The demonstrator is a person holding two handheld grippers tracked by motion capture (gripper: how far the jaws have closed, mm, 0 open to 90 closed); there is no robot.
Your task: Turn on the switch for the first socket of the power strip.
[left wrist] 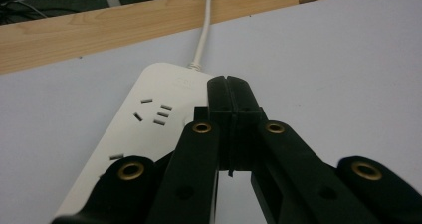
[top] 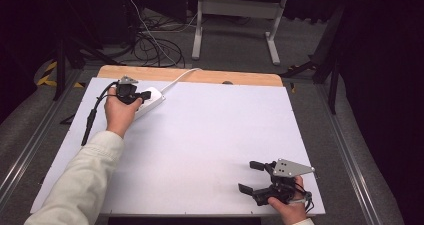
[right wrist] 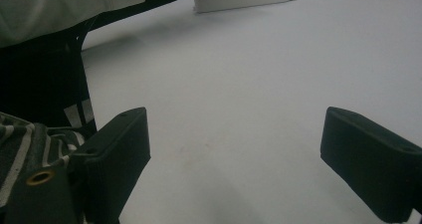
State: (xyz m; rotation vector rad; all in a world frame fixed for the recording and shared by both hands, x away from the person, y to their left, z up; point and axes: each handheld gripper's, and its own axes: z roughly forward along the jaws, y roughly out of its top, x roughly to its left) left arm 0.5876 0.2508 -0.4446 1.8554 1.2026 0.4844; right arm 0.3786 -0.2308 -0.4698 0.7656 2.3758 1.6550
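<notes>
Two grippers: my left gripper (left wrist: 230, 92), jaws pressed together, sits over the white plastic power strip (top: 150, 101) at 10 o'clock; probably pressing its switch. Right gripper (top: 254, 177) idles, jaws apart, at 5 o'clock. Next, I'd lift clear.

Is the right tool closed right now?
No, the right tool stands wide open over bare white table.

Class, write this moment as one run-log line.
left gripper: shut, over power strip | right gripper: open, idle above table | strip cord: trails off far edge
</notes>
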